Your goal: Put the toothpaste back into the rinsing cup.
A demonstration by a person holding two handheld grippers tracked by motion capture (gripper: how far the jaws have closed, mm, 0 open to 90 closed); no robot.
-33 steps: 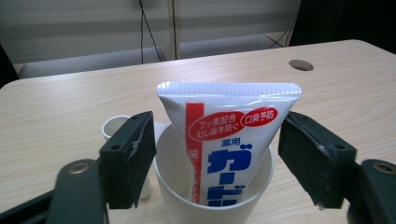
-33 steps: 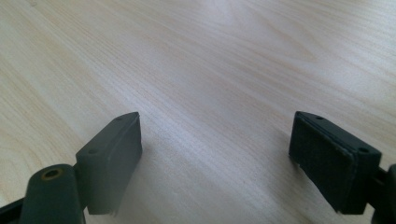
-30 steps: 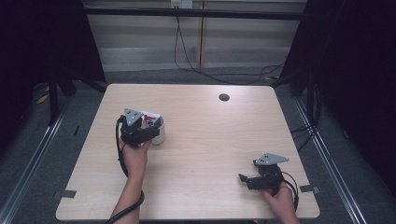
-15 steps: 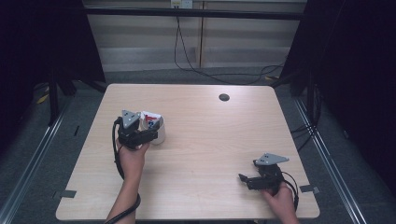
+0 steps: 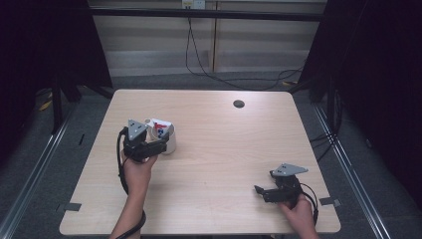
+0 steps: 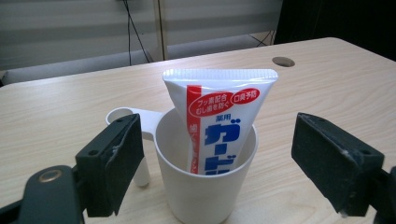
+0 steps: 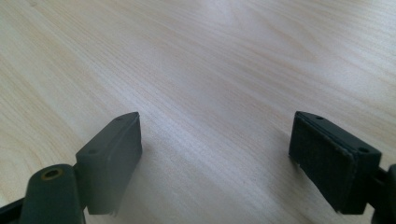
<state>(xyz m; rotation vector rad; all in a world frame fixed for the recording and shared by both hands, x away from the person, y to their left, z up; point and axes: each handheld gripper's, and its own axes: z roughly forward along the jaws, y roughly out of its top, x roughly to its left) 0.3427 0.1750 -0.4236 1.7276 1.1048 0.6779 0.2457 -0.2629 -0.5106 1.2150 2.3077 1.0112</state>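
Fingers (image 6: 112, 163) of the left gripper (image 6: 217, 163) have just been opening wide around the white plastic cup (image 6: 205, 186), lower centre, holding a white toothpaste tube (image 6: 219, 126): release step. Next, backing away without tipping. Right gripper (image 7: 217, 163) gapes empty.

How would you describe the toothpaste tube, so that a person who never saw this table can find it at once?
Start at the wooden table and go to its left half, where a white cup with a handle stands just in front of the left gripper, between its open jaws. The toothpaste tube stands inside that cup, flat crimped end up. It is white, with a red stripe and blue Japanese lettering.
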